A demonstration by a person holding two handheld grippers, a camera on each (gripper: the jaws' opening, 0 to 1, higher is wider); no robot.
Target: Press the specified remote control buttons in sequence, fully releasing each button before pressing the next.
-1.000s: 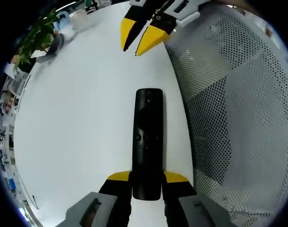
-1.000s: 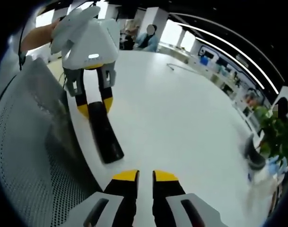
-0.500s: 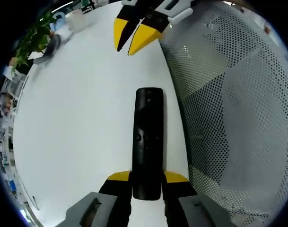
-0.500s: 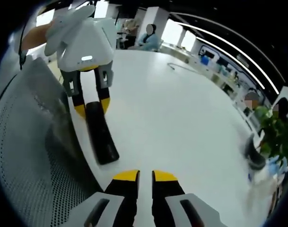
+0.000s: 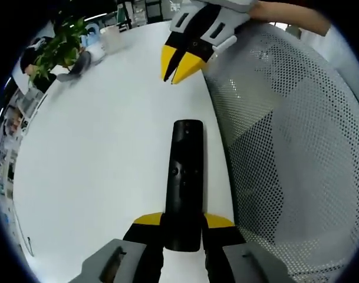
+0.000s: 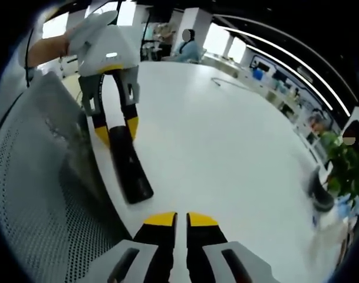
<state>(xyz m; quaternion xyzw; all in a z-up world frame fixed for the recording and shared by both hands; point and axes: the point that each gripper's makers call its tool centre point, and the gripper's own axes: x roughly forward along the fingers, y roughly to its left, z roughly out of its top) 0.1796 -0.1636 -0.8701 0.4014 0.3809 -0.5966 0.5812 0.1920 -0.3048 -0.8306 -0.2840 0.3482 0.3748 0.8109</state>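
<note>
Tongs first: our left gripper [image 5: 183,222] pinches the black remote [image 5: 184,177] flat on the white table [image 5: 96,159]; our right gripper [image 6: 174,219], jaws pressed together, has edged nearer its far end since before, beside a mesh chair [image 5: 297,153].

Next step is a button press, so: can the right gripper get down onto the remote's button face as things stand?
Probably yes. The remote lies face up, clamped at its near end by the left gripper. The right gripper, jaws together, hangs beyond its far end, with bare white table between them.
</note>
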